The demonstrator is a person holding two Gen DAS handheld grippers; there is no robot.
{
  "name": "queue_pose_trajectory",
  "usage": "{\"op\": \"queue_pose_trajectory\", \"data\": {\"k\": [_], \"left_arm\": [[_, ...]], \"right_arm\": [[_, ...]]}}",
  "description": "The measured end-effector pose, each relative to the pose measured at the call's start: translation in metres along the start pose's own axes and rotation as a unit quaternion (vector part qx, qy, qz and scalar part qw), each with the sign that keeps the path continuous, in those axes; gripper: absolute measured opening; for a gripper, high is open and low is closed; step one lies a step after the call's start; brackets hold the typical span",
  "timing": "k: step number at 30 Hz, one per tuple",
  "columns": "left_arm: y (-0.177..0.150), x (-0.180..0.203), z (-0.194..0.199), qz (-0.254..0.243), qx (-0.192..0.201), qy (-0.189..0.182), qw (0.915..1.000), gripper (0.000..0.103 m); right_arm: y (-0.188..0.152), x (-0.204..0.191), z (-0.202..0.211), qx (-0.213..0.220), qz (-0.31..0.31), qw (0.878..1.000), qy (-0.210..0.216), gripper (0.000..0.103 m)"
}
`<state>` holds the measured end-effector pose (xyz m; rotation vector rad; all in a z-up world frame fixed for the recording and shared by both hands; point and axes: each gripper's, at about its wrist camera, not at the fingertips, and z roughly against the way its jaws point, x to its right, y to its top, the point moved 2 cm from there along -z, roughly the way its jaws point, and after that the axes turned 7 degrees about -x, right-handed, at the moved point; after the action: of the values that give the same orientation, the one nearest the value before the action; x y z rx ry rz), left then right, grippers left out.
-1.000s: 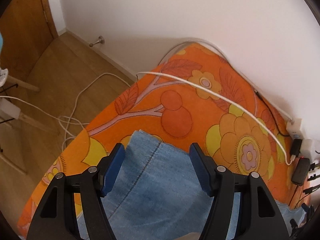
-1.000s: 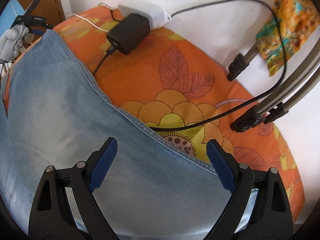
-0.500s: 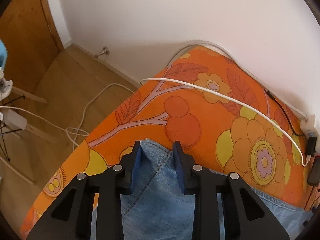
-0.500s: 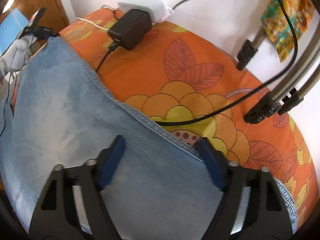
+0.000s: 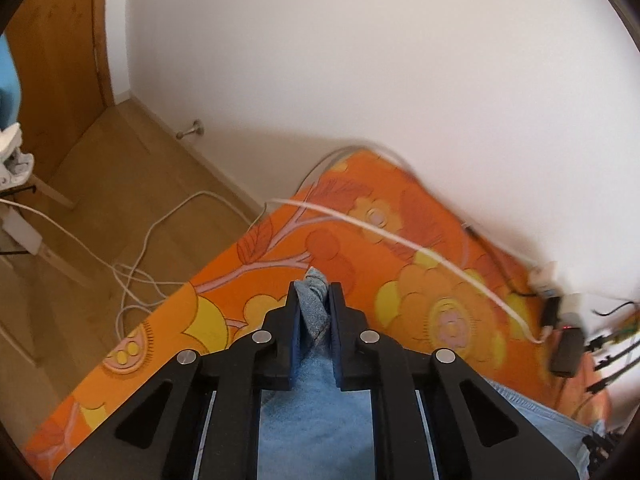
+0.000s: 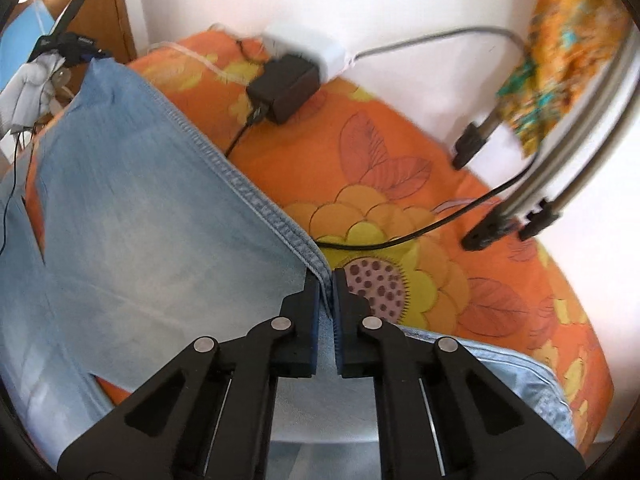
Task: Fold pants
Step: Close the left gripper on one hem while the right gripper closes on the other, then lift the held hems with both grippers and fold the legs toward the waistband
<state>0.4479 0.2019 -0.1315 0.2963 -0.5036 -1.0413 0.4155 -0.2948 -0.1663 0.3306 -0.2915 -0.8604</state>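
Observation:
Light blue denim pants [image 6: 152, 216] lie on an orange flowered cover [image 6: 392, 184]. My left gripper [image 5: 314, 294] is shut on a bunched corner of the pants [image 5: 314, 308], lifted above the cover [image 5: 400, 280]. My right gripper [image 6: 326, 284] is shut on the stitched edge of the pants, which runs taut up and left from the pads towards the left gripper [image 6: 68, 46], seen at the far corner. The fabric between the grippers is raised off the cover.
A black power adapter [image 6: 284, 88] and white power strip [image 6: 316, 50] lie at the cover's far edge by the wall. A black cable [image 6: 420, 232] and tripod legs [image 6: 532, 208] stand right. A white cable [image 5: 400, 240] crosses the cover. Wooden floor with cables [image 5: 132, 248] lies left.
Both grippers went from open to shut on the pants' edge. They have lifted it, so the fabric now hangs taut between them.

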Motion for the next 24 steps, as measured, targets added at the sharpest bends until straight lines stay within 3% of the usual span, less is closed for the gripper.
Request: {"op": "queue_pose_trajectory", "data": {"k": [7, 14, 18, 24], "left_arm": [[-0.008, -0.01, 0.061, -0.003, 0.029, -0.043, 0.9987, 0.01], [-0.019, -0.031, 0.126, -0.004, 0.063, -0.083, 0.9946, 0.01], [-0.045, -0.054, 0.157, -0.009, 0.073, -0.097, 0.9926, 0.01], [-0.107, -0.093, 0.188, -0.018, 0.072, -0.096, 0.9926, 0.01]], "right_arm": [[-0.012, -0.011, 0.06, 0.041, -0.007, 0.999, -0.031, 0.006], [-0.014, -0.055, 0.121, 0.086, -0.004, 0.995, -0.049, 0.005], [-0.039, -0.089, 0.17, 0.114, 0.003, 0.992, -0.049, 0.005], [-0.096, -0.142, 0.21, 0.122, 0.013, 0.991, -0.046, 0.005]]}}
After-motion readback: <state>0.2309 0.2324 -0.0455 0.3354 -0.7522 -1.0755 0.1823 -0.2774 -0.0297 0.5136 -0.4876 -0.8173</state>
